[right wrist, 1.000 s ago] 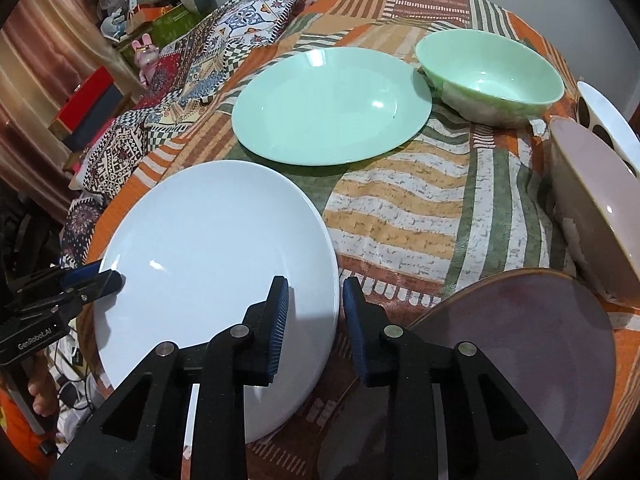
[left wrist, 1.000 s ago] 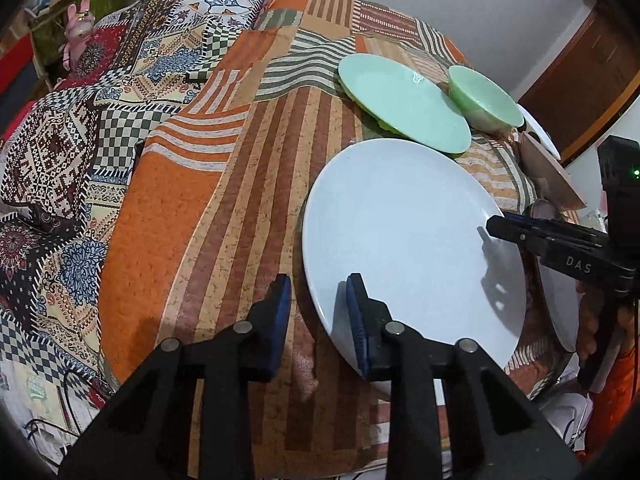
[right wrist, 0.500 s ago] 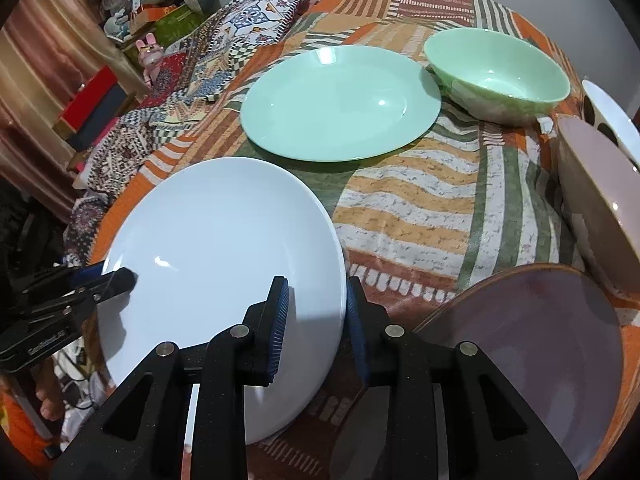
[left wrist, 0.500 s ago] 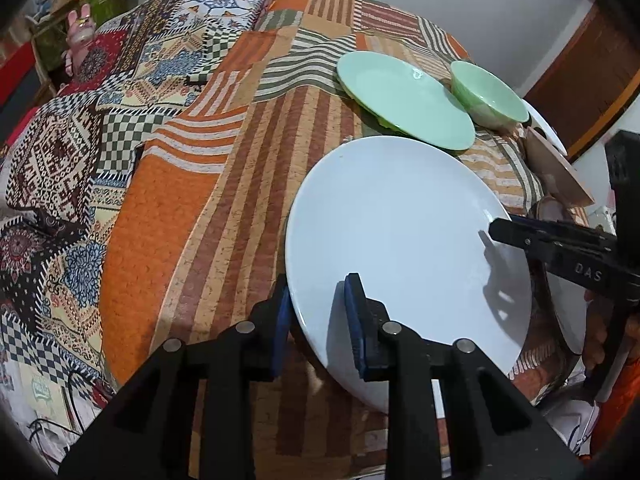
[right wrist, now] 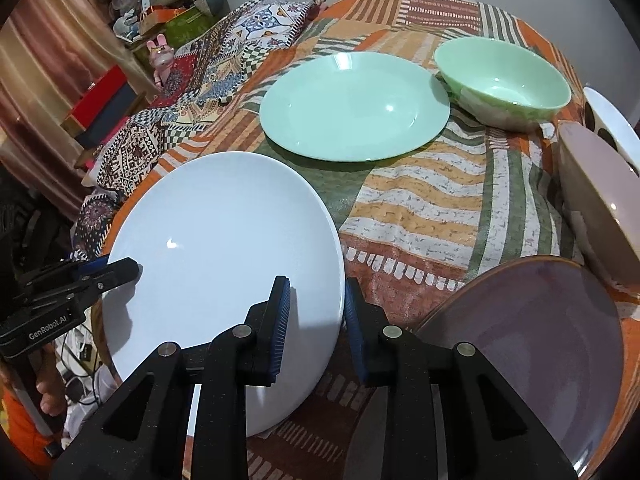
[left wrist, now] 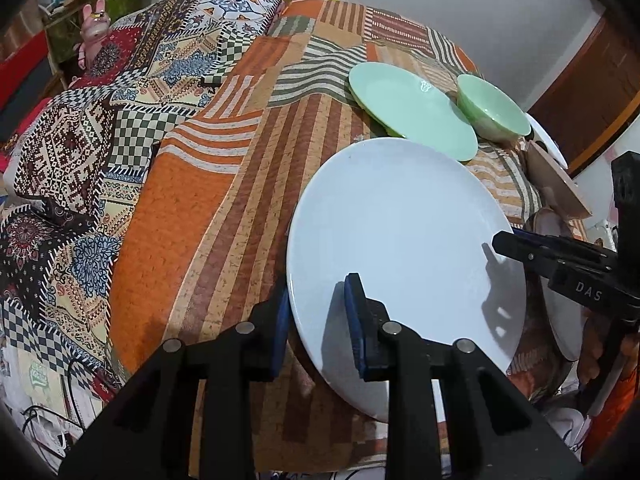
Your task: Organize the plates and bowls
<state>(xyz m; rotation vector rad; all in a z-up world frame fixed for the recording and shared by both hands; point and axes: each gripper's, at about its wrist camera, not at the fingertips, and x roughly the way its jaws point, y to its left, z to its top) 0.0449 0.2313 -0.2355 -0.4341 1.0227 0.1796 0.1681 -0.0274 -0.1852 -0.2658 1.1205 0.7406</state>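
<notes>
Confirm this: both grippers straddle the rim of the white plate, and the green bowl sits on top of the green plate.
Not quite. The green bowl sits beside the green plate, on the cloth, not on top of it; the right wrist view shows this. The rest holds: the left gripper and right gripper both straddle the white plate's rim.

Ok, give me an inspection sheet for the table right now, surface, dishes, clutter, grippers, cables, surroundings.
Surface: round table under a patchwork cloth.
Job's things: white plate with both grippers at its rim; green plate flat, green bowl beside it; purple plate at the near edge; pink bowl and spotted dish at the right edge.
Clutter: nothing seen.
Grippers: left gripper and right gripper straddle opposite rims of the white plate, jaws not closed on it.
Cables: wires on the floor below the table.
Surroundings: pink toy, boxes, curtain.
</notes>
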